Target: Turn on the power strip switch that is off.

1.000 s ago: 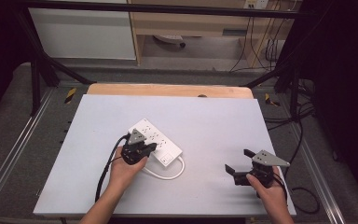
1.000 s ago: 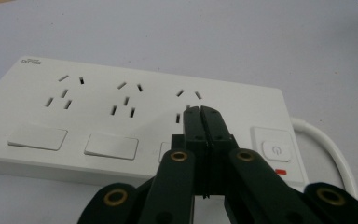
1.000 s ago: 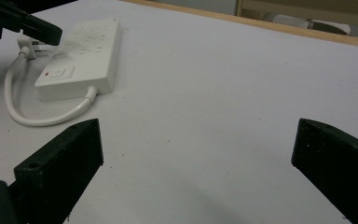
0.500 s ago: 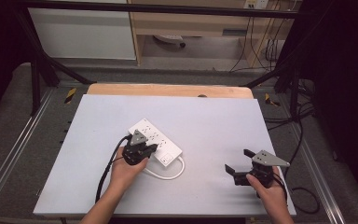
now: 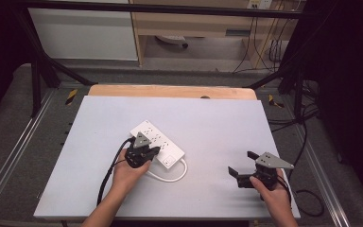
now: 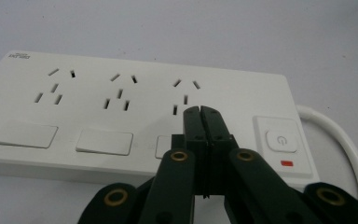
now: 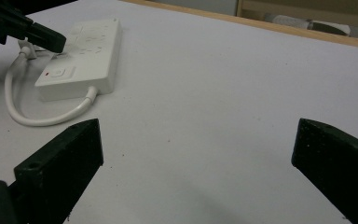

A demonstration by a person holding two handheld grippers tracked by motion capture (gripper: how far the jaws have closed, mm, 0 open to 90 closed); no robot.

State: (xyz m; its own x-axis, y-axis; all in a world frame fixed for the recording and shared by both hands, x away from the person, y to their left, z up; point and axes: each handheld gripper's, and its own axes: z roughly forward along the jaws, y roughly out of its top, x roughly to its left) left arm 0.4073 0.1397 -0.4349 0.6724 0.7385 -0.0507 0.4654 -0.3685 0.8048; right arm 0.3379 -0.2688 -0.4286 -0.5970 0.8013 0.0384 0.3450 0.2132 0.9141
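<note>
Left gripper [image 6: 200, 109]: jaws pressed together, nothing between them, tips hovering over or touching the power strip [image 5: 157, 144] near its 3rd socket group; contact can't be confirmed. Power button [image 6: 281, 140] sits just beside the tips, toward the cable end, red mark below it. My read: a closed-jaw poke at that button, so the move turns on a small sideways shift along the strip.

Strip lies flat on the white table [image 5: 217, 123], left of centre, long axis diagonal, running from far-left to near-right in the high view. White cable [image 5: 172, 176] loops out from the near end.

Right gripper [image 5: 244, 169]: jaws wide apart, empty, parked near the right front edge, well apart from the strip. Left hand is clearly nearer.

No containers on the table.
</note>
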